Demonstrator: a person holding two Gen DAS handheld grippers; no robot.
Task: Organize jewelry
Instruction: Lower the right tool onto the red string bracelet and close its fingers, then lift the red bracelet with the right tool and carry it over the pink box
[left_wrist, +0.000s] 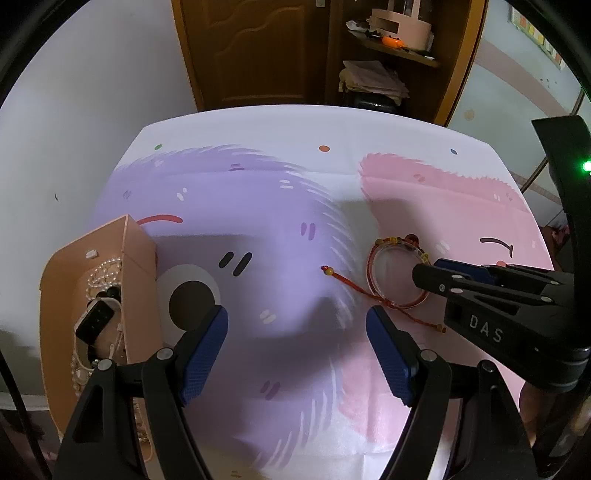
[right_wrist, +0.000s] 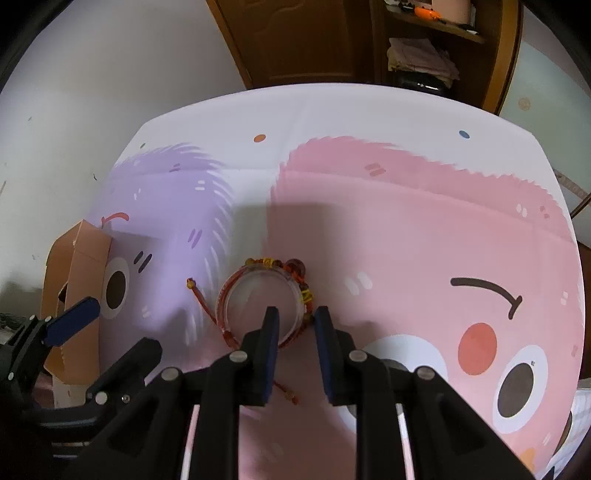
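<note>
Your right gripper (right_wrist: 295, 314), part spread, straddles the near rim of the bangle (right_wrist: 258, 304) on the tabletop (right_wrist: 406, 240); it looks light, stiff and slippery, so pinch the rim beside the corded beads.

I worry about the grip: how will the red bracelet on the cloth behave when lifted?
The red bracelet seems a stiff clear ring, likely holding its shape. Its loose cord tails will probably dangle. Smooth plastic may slip between the right gripper fingers, which straddle its rim.
</note>
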